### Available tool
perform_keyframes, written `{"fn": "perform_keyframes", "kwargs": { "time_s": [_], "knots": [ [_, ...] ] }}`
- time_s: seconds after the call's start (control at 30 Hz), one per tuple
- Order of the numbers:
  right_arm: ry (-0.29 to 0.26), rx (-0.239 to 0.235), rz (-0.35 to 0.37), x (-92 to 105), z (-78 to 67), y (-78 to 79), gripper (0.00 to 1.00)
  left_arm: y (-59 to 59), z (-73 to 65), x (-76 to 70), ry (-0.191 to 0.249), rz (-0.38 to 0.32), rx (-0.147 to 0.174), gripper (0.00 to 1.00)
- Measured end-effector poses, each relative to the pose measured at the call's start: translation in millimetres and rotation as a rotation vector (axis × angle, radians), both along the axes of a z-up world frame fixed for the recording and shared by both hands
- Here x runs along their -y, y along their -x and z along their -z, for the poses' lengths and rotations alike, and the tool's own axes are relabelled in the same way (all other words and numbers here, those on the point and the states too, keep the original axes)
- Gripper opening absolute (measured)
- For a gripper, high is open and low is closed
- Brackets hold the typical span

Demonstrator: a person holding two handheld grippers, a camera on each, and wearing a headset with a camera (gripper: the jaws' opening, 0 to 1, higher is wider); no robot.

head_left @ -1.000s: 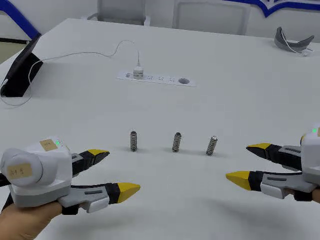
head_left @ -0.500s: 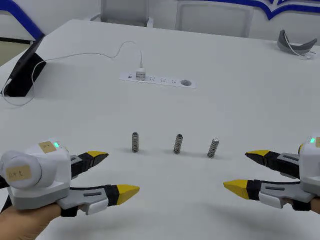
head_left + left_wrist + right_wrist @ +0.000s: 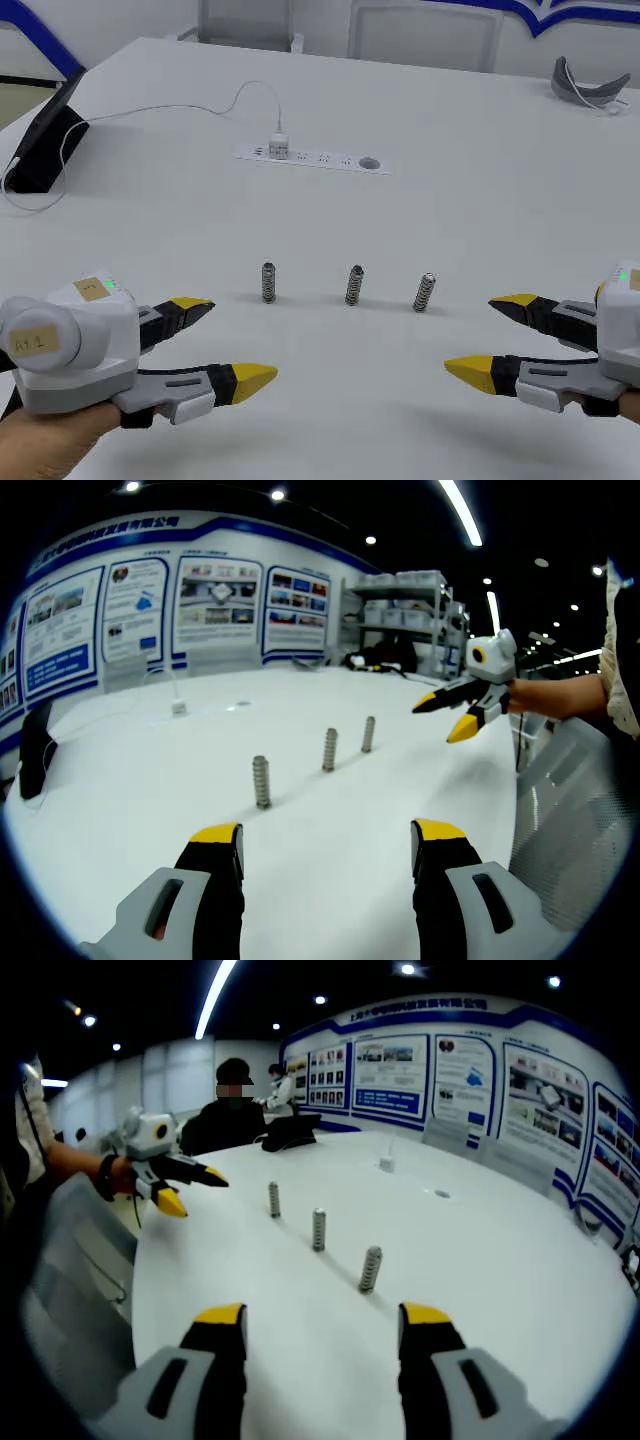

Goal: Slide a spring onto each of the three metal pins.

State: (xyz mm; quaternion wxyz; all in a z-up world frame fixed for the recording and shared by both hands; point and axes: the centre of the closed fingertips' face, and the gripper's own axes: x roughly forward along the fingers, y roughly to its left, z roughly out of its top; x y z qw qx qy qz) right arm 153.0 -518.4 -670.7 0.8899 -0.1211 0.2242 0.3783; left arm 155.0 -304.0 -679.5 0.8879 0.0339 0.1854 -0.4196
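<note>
L gripper [image 3: 235, 338] wide, empty | R gripper [image 3: 478, 333] wide, empty | springs [image 3: 354, 285] upright; prob. light, squashy, slippery | pinch mid-coil, gently

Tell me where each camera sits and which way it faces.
Head view: on the person's headset, facing forward and down at the table and three upright springs; the left claw and right claw show at the bottom corners.
Left gripper view: on the left claw, facing along its jaws past the springs to the right claw and the hand holding it.
Right gripper view: on the right claw, facing the opposite way to the left claw.
Shared: both gripper views see the spring row from opposite ends.
</note>
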Motion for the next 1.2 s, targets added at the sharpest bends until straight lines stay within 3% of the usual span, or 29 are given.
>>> {"fn": "perform_keyframes", "kwargs": {
  "time_s": [1.2],
  "knots": [
    [-0.002,0.004,0.005,0.2,-1.0,-0.7,0.64,-3.7,0.4,-3.9,0.002,-0.004,0.003,0.69]
  ]
}}
